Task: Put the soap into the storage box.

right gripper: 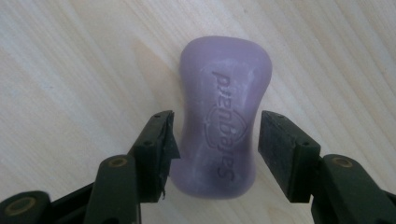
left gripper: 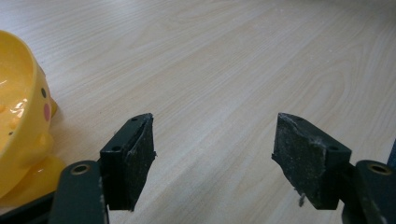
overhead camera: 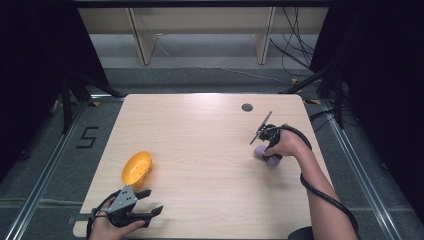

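Right gripper (right gripper: 214,144) straddled purple soap bar (right gripper: 224,112) on bench (overhead camera: 210,150), jaws apart, not clamped. Left gripper (left gripper: 215,158) gaped wide, empty, beside yellow bowl (left gripper: 18,121).

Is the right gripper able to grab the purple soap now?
Probably yes. The right gripper is open, with one jaw on either side of the purple soap, which lies flat on the table. Nothing sits between them.
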`<state>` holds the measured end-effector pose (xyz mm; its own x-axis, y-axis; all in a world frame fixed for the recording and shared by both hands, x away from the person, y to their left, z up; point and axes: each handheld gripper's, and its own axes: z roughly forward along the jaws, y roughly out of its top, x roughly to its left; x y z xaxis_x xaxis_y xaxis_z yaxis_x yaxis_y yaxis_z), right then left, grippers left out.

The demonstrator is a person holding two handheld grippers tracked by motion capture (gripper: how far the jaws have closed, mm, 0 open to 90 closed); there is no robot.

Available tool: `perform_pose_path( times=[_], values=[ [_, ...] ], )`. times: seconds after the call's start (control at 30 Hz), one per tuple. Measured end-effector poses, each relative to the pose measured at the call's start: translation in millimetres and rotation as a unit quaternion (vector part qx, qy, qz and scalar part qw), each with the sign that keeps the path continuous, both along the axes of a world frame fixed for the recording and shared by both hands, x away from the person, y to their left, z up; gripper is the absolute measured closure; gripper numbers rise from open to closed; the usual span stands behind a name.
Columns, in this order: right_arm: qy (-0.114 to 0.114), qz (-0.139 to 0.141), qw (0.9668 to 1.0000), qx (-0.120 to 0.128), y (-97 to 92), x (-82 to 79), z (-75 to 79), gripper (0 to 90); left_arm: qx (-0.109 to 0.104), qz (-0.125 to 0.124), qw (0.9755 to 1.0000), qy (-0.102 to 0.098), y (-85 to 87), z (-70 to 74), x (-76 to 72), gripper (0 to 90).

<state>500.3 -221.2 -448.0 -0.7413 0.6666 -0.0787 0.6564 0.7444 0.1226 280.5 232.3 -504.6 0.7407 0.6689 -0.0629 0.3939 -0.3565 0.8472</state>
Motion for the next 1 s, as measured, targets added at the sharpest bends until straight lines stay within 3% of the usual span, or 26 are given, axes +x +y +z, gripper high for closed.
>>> perform_pose_path(
  times=[0.1,0.13,0.17,0.2,0.27,0.33,0.53,0.57,0.7,0.77,0.93,1.0],
  values=[
    [0.0,0.015,0.9999,-0.003,-0.3,4.2,-5.5,46.2,-0.002,0.002,1.0,0.003,-0.2,-0.2,-0.3,28.2],
    [0.005,0.005,1.0,-0.004,1.3,3.9,-5.8,46.3,-0.009,0.007,0.9999,0.01,-1.1,-0.8,-1.1,28.2],
    [0.005,0.005,1.0,-0.004,1.3,3.9,-5.8,46.3,0.0,0.0,1.0,0.0,-0.1,-0.1,0.0,28.2],
    [0.003,0.017,0.9998,-0.005,0.5,4.8,-7.1,46.0,0.002,0.0,1.0,0.0,-0.1,-0.3,0.3,28.2],
    [0.005,0.01,0.9999,-0.008,1.6,5.1,-8.1,46.0,0.013,-0.004,0.9999,-0.002,0.8,0.2,0.7,28.1],
    [0.011,0.004,0.9998,-0.015,2.0,5.8,-8.1,46.1,-0.001,-0.001,1.0,0.0,-0.7,-0.4,-0.1,28.1],
    [0.018,0.001,0.9998,-0.009,0.5,9.0,-14.1,46.0,-0.004,0.003,1.0,-0.004,-1.4,-1.1,-0.2,28.2],
    [0.009,0.018,0.9998,-0.006,-1.9,10.1,-18.6,46.5,-0.003,0.004,1.0,-0.004,-1.3,-1.1,-0.2,28.2],
    [0.01,0.01,0.9999,-0.005,-1.4,9.1,-21.8,48.4,-0.003,-0.001,1.0,0.001,-1.0,-0.6,-0.1,28.1],
    [0.008,0.02,0.9997,-0.005,-2.1,9.9,-21.9,49.7,-0.003,-0.001,1.0,0.002,-1.2,-0.6,-0.2,28.1],
    [0.006,0.004,1.0,-0.005,0.8,5.2,-20.8,49.9,-0.008,0.001,1.0,0.003,-1.4,-1.0,-0.1,28.0],
    [-0.001,0.023,0.9997,-0.004,0.1,5.3,-21.1,50.0,-0.007,0.002,1.0,0.002,-1.8,-1.3,-0.2,28.0]
  ],
)
